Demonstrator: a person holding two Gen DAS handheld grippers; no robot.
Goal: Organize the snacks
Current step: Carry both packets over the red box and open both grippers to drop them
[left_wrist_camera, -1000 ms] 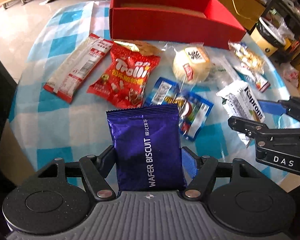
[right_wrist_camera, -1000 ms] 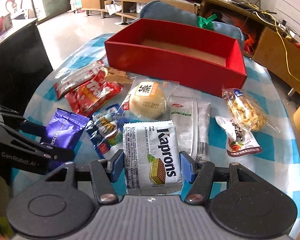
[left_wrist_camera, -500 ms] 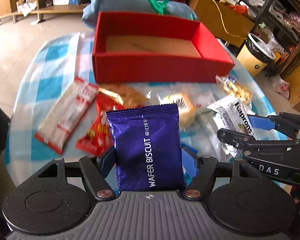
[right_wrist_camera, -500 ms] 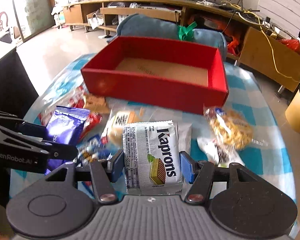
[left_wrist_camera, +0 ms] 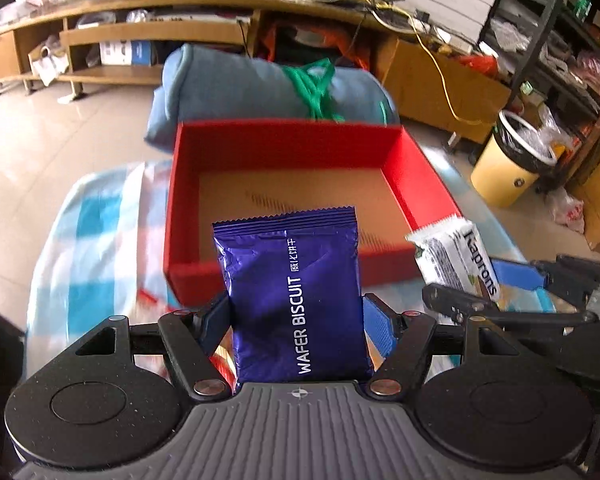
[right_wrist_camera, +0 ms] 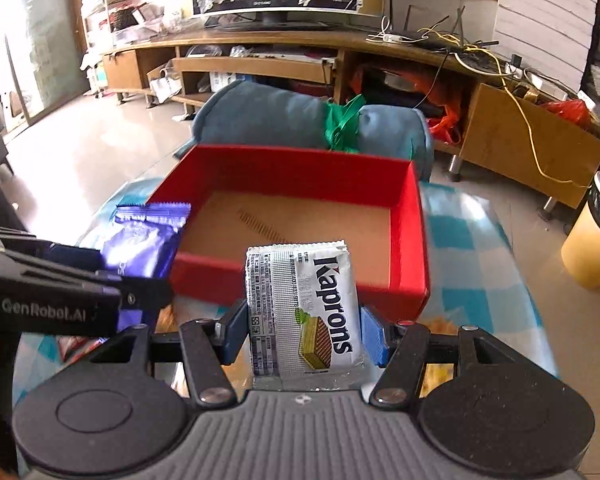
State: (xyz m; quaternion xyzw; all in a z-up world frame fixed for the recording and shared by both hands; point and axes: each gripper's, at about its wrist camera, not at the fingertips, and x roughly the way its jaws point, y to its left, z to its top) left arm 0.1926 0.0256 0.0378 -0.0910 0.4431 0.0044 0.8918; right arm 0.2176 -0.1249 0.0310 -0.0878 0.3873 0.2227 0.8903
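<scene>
My left gripper (left_wrist_camera: 296, 320) is shut on a purple wafer biscuit pack (left_wrist_camera: 292, 296) and holds it up in front of the near wall of the red box (left_wrist_camera: 416, 176). My right gripper (right_wrist_camera: 303, 336) is shut on a white Kaprons wafer pack (right_wrist_camera: 304, 312), also held before the red box (right_wrist_camera: 414, 232). The box is open and holds nothing on its brown floor. The right gripper with the Kaprons pack (left_wrist_camera: 456, 256) shows at the right of the left wrist view; the left gripper with the purple pack (right_wrist_camera: 144, 240) shows at the left of the right wrist view.
The box stands on a blue-and-white checked tablecloth (left_wrist_camera: 96, 224). Other snack packs lie blurred below the grippers. A rolled blue blanket (right_wrist_camera: 284, 120) lies behind the box. A yellow bin (right_wrist_camera: 592, 240) stands on the floor at the right, wooden shelving behind.
Both grippers have lifted and moved forward toward the red box with their packs. The snacks on the table have dropped out of view beneath them.
</scene>
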